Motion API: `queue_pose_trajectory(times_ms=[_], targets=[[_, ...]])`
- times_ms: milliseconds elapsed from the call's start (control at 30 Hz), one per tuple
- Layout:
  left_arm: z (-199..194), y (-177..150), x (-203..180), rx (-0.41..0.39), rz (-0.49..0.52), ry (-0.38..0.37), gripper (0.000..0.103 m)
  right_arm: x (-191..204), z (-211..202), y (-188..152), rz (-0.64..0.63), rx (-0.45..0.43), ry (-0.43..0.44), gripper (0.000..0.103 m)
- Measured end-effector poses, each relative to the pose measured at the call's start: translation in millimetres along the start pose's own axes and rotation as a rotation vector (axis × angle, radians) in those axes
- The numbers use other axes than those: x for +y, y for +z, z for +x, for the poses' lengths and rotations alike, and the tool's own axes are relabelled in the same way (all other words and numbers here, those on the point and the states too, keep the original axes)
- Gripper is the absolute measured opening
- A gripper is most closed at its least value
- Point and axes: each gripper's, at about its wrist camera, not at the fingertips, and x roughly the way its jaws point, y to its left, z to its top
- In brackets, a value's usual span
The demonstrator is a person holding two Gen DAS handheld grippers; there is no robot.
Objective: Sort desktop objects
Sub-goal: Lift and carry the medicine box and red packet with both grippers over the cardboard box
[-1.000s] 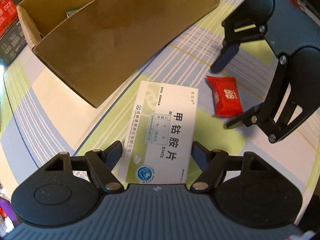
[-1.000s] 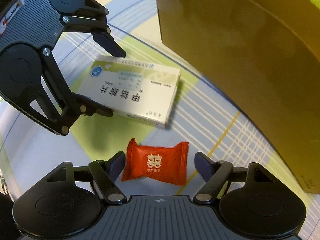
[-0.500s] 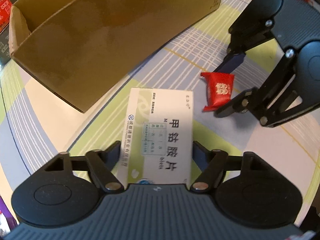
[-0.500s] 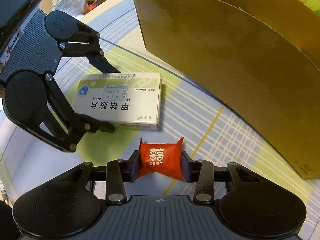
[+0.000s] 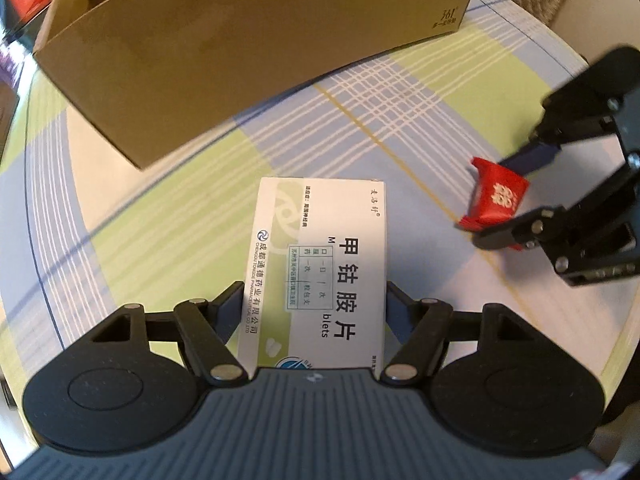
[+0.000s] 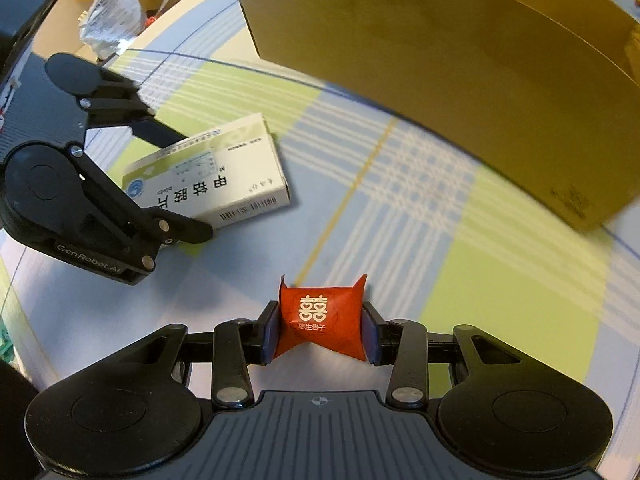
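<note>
Beyond both grippers, a tall carton stands on the checked bench, walling off the far side; open cloth lies between it and the tools. Left gripper has its fingers closed against the sides of a medicine box, which looks tilted off the bench. Right gripper pinches a red candy tight, well apart from the box.

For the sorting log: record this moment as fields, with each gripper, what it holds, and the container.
left gripper: shut on the white-and-green cardboard medicine box, lifted at an angle
right gripper: shut on the red foil candy packet, pinched at both sides
container: open brown cardboard box, beyond both grippers
surface: green, blue and white checked tablecloth
</note>
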Motion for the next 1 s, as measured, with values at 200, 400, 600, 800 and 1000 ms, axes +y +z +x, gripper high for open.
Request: queue_pose_trajectory(times_ms=[200,400,600,800,1000], targets=[[-28,-16,-17,-0.015,-0.133,0.019,0.068,0,-29,-33,0.028,-0.025,-0.036,0.039],[-50,-28,-35,-0.047,-0.228,0.068,0.068,-2,-60,-54,0.083,-0.079,-0.072,0.039],[-71,-42,-47,-0.07,-0.28,0.08,0.068,2,-84,-73,0.109,-0.12,-0.075,0.039],[-85,-50,-54,-0.084,-0.329,0.087,0.068,-1,-104,-87,0.143,-0.15,-0.088,0.039],[-97,-55,-63,-0.1,-0.365,0.079,0.068,-3,-120,-94,0.171,-0.18,-0.095,0.039]])
